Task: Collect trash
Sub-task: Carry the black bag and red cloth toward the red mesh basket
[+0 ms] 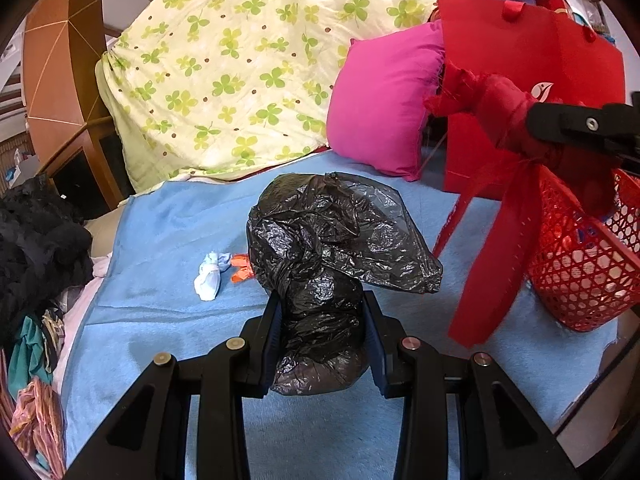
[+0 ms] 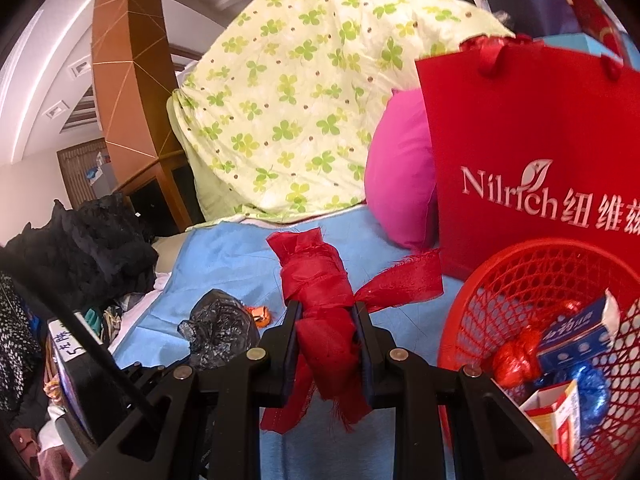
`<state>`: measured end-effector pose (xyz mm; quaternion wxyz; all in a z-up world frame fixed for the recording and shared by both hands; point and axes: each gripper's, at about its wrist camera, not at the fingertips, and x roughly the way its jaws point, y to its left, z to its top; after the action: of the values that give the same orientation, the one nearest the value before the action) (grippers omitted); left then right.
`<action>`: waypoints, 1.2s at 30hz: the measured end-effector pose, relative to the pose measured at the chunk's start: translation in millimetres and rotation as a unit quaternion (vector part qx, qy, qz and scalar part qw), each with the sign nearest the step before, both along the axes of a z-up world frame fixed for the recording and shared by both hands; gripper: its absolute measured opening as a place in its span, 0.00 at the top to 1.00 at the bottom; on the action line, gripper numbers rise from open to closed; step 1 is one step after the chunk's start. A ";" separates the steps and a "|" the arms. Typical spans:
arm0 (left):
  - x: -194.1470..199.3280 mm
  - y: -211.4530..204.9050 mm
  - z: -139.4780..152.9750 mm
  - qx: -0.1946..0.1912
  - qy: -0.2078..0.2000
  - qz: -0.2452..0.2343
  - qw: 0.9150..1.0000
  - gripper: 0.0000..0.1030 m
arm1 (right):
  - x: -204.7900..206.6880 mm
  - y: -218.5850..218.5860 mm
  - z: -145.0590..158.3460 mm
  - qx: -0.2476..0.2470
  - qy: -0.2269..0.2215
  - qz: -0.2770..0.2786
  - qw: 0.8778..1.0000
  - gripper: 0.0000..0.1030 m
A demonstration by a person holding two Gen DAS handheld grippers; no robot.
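My left gripper (image 1: 322, 304) is shut on a crumpled black plastic bag (image 1: 332, 236), held just over the blue blanket (image 1: 160, 300). Beside the bag lie a white tissue wad (image 1: 210, 274) and an orange wrapper (image 1: 240, 268). My right gripper (image 2: 326, 312) is shut on a bundle of red ribbon cloth (image 2: 316, 276), lifted off the bed next to the red mesh basket (image 2: 492, 280). In the left wrist view that red cloth (image 1: 496, 100) hangs from the right gripper's black jaw above the basket (image 1: 580, 264). The basket holds small boxes and red and blue foil balls.
A red paper shopping bag (image 2: 532, 152) stands behind the basket, with a pink pillow (image 1: 380, 104) and a clover-print quilt (image 1: 240, 60) at the back. Dark clothes (image 1: 36, 236) are piled at the bed's left edge. A brown wooden headboard (image 1: 60, 68) rises far left.
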<state>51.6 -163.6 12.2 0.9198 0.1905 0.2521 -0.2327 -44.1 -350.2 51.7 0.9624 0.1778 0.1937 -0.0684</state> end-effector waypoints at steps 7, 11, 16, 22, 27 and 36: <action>-21.1 5.1 14.4 -0.019 0.002 0.014 1.000 0.62 | -13.8 -9.7 7.6 0.019 -0.028 -0.008 0.999 0.74; -32.6 1.1 22.0 -0.014 -0.005 0.016 1.000 0.62 | -20.6 -19.0 9.6 0.038 -0.039 -0.014 0.998 0.74; -46.3 -4.6 32.8 -0.008 -0.024 0.011 1.000 0.62 | -30.1 -28.8 11.9 0.052 -0.052 -0.023 0.997 0.74; -61.6 -12.3 42.8 0.000 -0.042 0.004 0.999 0.61 | -40.2 -43.7 15.3 0.078 -0.068 -0.028 0.994 0.74; -68.5 -17.1 46.7 0.005 -0.048 -0.002 0.999 0.61 | -54.2 -53.5 17.4 0.087 -0.079 -0.035 0.992 0.74; -79.9 -28.6 50.5 0.014 -0.055 -0.016 0.998 0.61 | -76.6 -76.1 16.1 0.113 -0.098 -0.055 0.987 0.74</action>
<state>-28.3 -192.2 62.7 0.9257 0.2194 0.2017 -0.2329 -120.7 -426.2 67.8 0.9452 0.3016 0.0950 -0.0807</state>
